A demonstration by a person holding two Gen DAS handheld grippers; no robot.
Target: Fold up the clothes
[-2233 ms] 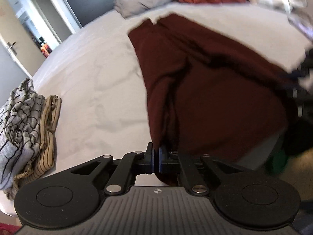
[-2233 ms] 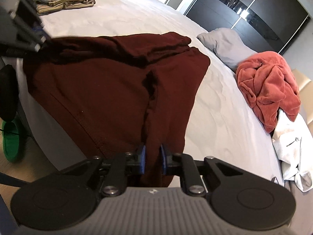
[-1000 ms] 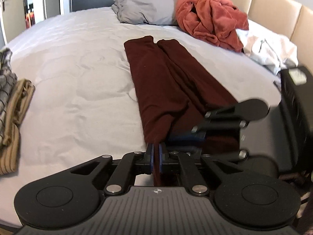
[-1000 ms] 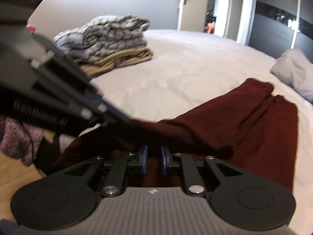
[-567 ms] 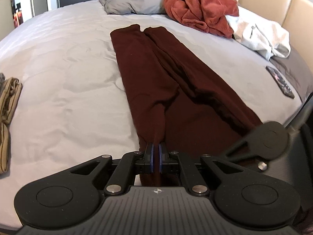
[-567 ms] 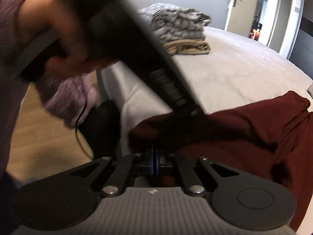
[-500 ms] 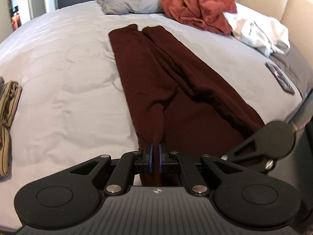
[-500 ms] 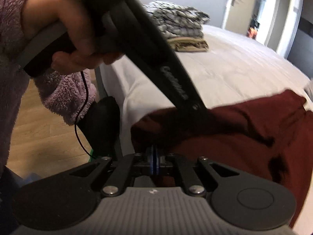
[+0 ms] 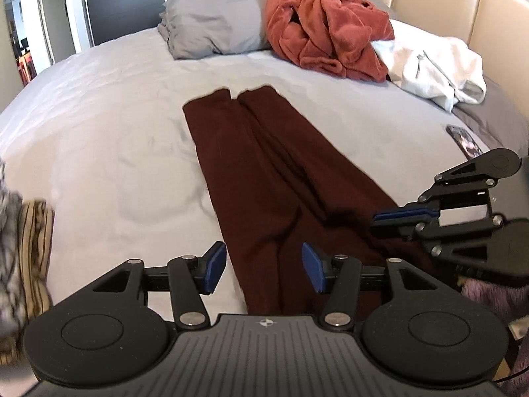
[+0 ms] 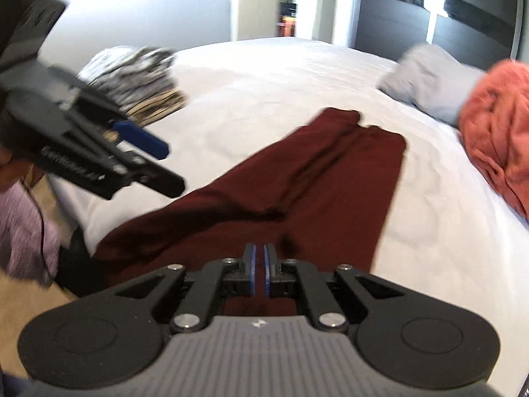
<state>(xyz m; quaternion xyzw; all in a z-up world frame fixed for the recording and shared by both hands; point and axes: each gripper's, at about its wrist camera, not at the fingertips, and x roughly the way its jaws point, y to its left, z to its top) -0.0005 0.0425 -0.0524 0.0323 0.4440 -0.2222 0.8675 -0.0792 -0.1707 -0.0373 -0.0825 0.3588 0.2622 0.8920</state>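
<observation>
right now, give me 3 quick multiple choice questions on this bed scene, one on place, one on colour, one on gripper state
1. Where do the dark trousers lie?
A. spread lengthwise on the bed
B. on top of the folded stack
C. on the floor

2. What colour is the crumpled robe next to the grey pillow?
A. green
B. coral red
C. black

3. How does the left gripper stand?
A. shut on the pillow
B. shut on the trousers
C. open, fingers spread apart

Answers:
1 A, both legs stretch out flat over the sheet.
2 B, its plush cloth is coral red beside the pillow.
3 C, a wide gap shows between its blue pads, while the right gripper is closed.
</observation>
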